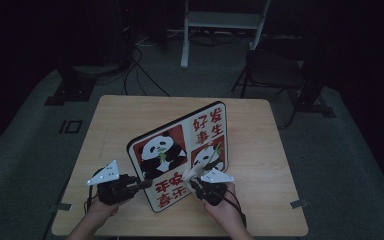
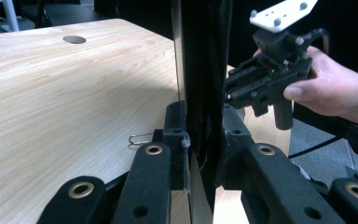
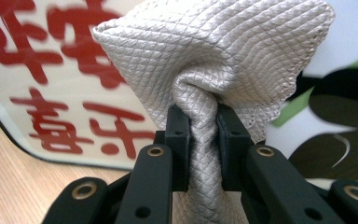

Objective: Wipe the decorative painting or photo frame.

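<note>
Centre frame, left gripper (image 1: 142, 184) clamps the edge of the upright red-and-white panda-print board (image 1: 180, 150) while right gripper (image 1: 196, 181) pinches a bunched grey quilted cloth (image 3: 214, 60) against its face; wiping appears underway, mostly remaining.

High view dim, surroundings near black; gripper views brighter, backgrounds soft

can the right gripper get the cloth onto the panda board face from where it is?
Probably yes. The right gripper is shut on the cloth, right in front of the board, with nothing between them. The left gripper clamps the board's edge, holding it upright.
</note>
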### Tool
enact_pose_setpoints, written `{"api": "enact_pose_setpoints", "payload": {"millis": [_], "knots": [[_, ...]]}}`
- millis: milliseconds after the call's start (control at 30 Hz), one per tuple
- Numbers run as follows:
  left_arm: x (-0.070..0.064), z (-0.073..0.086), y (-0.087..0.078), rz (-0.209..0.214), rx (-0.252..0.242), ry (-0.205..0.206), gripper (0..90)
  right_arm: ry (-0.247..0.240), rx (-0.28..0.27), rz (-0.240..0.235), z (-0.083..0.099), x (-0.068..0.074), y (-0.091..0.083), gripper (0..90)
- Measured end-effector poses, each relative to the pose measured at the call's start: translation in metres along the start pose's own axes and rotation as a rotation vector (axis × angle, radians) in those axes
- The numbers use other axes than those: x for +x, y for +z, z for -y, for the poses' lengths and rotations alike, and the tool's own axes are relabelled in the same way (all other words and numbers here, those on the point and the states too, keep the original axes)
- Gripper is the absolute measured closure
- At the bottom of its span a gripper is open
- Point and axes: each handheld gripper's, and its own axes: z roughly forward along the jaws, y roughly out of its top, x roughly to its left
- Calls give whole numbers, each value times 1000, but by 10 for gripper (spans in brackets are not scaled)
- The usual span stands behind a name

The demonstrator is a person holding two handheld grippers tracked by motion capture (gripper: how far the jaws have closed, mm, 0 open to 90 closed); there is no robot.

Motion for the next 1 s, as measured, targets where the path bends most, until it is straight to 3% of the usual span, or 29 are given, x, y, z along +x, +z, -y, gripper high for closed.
{"api": "enact_pose_setpoints", "payload": {"millis": [300,533,1000], "knots": [[0,0,0,0,0,1,782,-13,77,-2,18,2,9,777],[0,0,0,0,-1,2,782,-22,105,-2,20,3,9,777],[0,0,0,2,-3,-2,783,-45,-150,-46,-53,14,-43,776]]}}
